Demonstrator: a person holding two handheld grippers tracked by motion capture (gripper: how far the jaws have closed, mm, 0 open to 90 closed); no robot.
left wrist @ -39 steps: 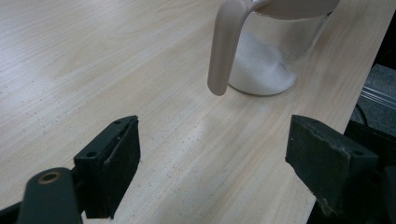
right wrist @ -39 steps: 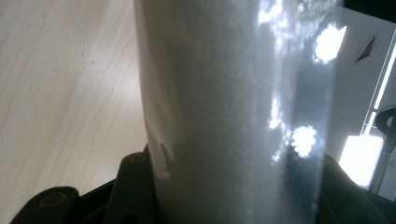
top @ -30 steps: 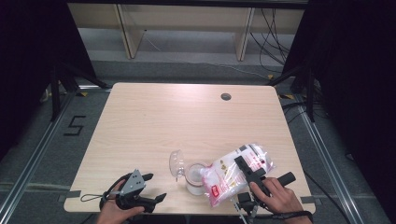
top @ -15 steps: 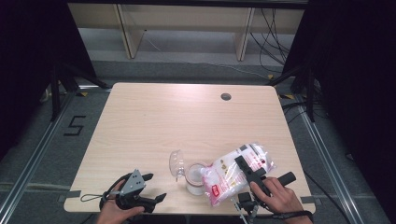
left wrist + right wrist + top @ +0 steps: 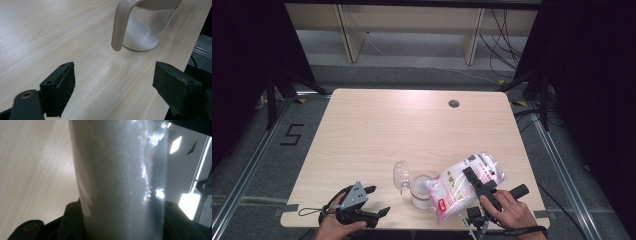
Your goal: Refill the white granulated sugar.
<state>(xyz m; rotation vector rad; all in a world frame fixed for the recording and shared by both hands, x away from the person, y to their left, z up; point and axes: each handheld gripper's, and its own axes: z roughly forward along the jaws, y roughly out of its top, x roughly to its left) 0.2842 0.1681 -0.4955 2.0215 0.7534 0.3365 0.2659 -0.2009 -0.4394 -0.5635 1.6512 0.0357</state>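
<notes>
From above, we see our right gripper (image 5: pixel 473 182) clamping the tilted sugar bag (image 5: pixel 464 184), its mouth over the glass jug (image 5: pixel 419 190). Our left gripper (image 5: pixel 113 87) gapes wide and empty, just short of the jug's handle (image 5: pixel 120 25). Up close, the bag (image 5: pixel 120 177) sits pinched between the right jaws.

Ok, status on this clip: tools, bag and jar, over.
Right tool shut on the plastic bag of white granules, tipped over the glass jar. Left tool open, off the jar's handle. Jar part filled. Nothing in the way.
</notes>
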